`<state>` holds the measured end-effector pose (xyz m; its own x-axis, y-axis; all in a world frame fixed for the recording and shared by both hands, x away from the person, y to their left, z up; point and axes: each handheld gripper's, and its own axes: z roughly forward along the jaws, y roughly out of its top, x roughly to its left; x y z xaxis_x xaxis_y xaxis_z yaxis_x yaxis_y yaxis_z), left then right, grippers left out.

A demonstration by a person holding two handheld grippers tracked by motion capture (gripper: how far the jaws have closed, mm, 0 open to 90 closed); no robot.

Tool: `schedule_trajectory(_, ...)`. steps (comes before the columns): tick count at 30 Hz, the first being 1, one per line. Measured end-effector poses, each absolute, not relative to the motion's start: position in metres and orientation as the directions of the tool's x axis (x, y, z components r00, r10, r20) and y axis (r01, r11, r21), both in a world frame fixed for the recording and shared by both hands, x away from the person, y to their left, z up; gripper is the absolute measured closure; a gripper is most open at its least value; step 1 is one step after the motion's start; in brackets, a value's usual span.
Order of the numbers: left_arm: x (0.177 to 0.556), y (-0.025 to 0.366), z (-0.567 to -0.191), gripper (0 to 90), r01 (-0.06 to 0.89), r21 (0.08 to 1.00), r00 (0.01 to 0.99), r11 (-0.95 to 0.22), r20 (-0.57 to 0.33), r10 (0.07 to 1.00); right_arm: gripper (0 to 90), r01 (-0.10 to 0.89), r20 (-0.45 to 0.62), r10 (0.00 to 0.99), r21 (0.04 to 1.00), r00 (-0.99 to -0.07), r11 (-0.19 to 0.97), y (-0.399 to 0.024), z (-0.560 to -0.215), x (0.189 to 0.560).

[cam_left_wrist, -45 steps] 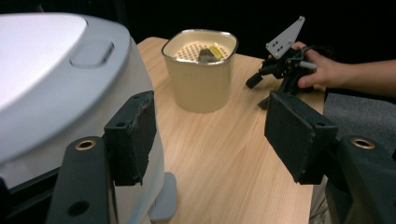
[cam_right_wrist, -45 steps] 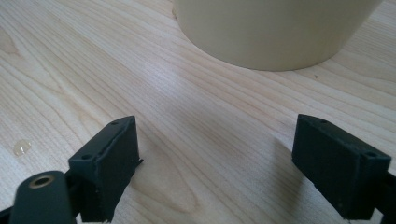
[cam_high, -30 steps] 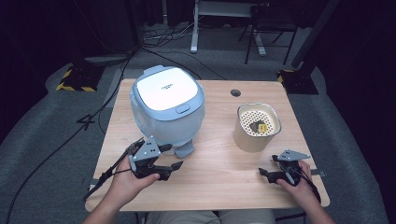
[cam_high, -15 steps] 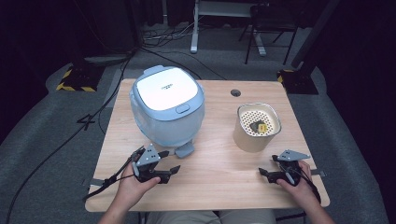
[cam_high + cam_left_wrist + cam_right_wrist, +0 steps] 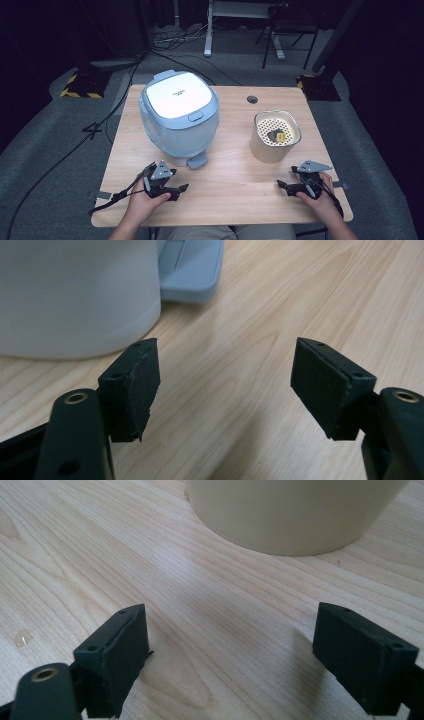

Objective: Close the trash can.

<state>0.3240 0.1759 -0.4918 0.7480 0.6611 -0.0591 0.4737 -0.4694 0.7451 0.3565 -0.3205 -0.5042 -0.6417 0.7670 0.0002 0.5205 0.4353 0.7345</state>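
Observation:
A pale blue appliance (image 5: 179,117) with a white lid, like a rice cooker, stands shut at the table's middle left. To its right is a cream pot (image 5: 275,145) with a perforated insert holding a small yellow and dark thing (image 5: 278,135). My left gripper (image 5: 181,191) lies low over the wood in front of the appliance; its jaws have just been opening and nothing is between them. In the left gripper view (image 5: 225,375) the appliance's white wall (image 5: 75,295) and blue foot tab (image 5: 192,267) are close ahead. My right gripper (image 5: 285,179) rests open near the front right, with the cream pot (image 5: 295,515) ahead of it (image 5: 230,645).
The wooden table (image 5: 235,175) has a cable hole (image 5: 252,99) at the back. A cable trails off its front left edge (image 5: 107,197). A small wet spot (image 5: 22,637) lies on the wood near the right gripper. Dark floor, cables and stands surround the table.
My left hand has come down and back toward the table's front edge, and the gripper now lies low over the wood. The right hand has not moved.

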Motion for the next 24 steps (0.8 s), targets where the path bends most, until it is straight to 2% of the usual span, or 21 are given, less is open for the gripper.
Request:
schedule_trajectory(8,0.324,0.173,-0.500,24.1,0.476,0.704,0.743,-0.527,-0.001,0.670,15.0,0.520,0.000,0.767,0.735,-0.642,0.435,-0.320,-0.504,0.357)
schedule_trajectory(13,0.325,0.172,-0.502,21.7,0.500,0.684,0.738,-0.531,-0.016,0.674,15.0,0.520,0.000,0.767,0.735,-0.642,0.435,-0.320,-0.504,0.357)
schedule_trajectory(16,0.326,0.173,-0.504,17.2,0.497,0.691,0.738,-0.525,-0.018,0.675,15.0,0.520,0.000,0.766,0.734,-0.643,0.436,-0.321,-0.504,0.357)
schedule_trajectory(24,0.328,0.173,-0.504,15.4,0.498,0.688,0.739,-0.527,-0.020,0.673,15.0,0.519,-0.002,0.766,0.734,-0.643,0.437,-0.321,-0.504,0.357)
